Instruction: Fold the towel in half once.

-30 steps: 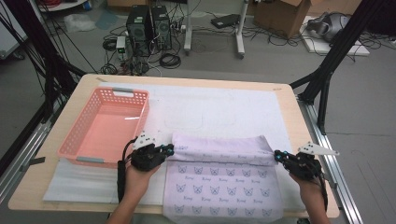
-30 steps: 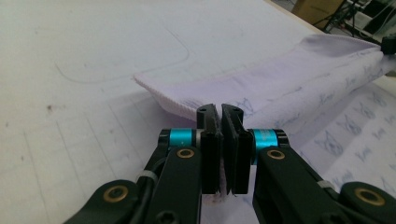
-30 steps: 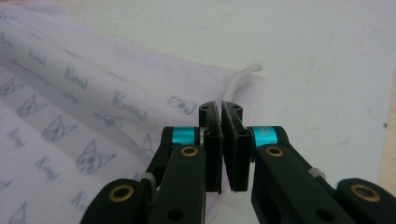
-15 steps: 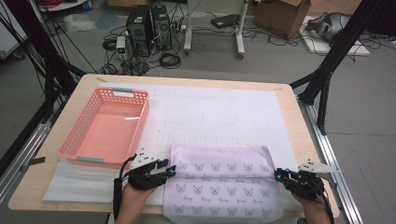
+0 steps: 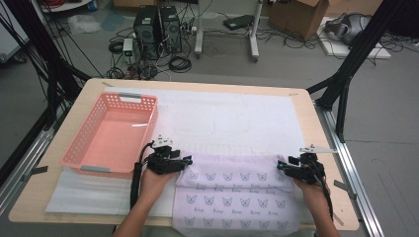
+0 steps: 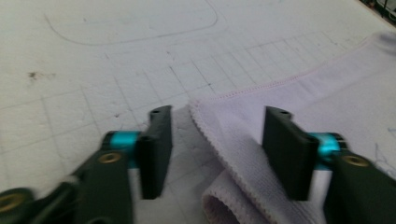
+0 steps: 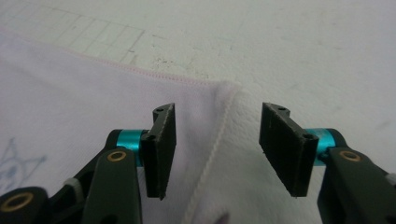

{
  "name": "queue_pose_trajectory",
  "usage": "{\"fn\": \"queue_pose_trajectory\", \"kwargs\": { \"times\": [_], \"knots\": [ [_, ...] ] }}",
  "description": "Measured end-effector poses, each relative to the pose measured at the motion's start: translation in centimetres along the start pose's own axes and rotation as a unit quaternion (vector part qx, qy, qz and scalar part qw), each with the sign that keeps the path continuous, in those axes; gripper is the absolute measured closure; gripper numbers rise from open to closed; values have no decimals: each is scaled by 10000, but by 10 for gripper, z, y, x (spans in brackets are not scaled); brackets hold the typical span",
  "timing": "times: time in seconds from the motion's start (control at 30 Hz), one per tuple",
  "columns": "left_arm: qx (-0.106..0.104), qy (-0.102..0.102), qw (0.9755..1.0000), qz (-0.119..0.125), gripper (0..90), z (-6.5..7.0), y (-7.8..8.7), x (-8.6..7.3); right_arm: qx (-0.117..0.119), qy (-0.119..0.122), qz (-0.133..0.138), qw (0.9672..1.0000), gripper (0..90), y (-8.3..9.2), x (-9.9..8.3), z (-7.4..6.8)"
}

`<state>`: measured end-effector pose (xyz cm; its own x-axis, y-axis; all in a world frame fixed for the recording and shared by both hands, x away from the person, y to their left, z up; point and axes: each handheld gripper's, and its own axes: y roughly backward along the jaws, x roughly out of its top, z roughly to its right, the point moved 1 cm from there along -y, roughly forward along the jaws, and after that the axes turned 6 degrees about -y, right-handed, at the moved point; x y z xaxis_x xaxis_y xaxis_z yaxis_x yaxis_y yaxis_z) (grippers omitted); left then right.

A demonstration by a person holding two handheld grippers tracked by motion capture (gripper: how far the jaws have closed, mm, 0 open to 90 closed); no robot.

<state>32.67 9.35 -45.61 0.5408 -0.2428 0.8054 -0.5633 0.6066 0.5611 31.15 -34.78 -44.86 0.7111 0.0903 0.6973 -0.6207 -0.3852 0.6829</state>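
Towel's [image 5: 237,192] fold now nearer, long axis left-right.

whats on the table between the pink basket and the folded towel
Nothing but the left gripper and the hand holding it. In the high view it sits at the towel's left corner, beside the pink basket, on the white mat.

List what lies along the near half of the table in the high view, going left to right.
Pink basket → left gripper → lilac towel with printed faces → right gripper.
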Motion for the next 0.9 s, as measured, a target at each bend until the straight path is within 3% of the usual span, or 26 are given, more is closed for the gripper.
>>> {"fn": "queue_pose_trajectory", "kwargs": {
  "times": [0.07,0.1,0.17,0.33,0.67,0.9],
  "knots": [
    [-76,-25,9999,-127,755,2,-2,-1,11,36,-30,10000,610,-5,2,0],
    [-44,-56,9999,-119,818,3,-2,-1,103,58,-72,9999,762,-5,3,0],
    [6,-54,10000,-10,854,4,2,1,198,116,-78,9997,869,-3,3,-1],
    [0,-16,9996,283,866,4,17,2,191,236,162,9994,872,10,0,-2],
    [-366,-127,9957,846,866,24,59,-8,513,387,821,9945,867,59,-21,-16],
    [-518,-262,9947,844,864,42,78,-27,662,461,841,9932,866,84,-37,-23]
  ]
}}
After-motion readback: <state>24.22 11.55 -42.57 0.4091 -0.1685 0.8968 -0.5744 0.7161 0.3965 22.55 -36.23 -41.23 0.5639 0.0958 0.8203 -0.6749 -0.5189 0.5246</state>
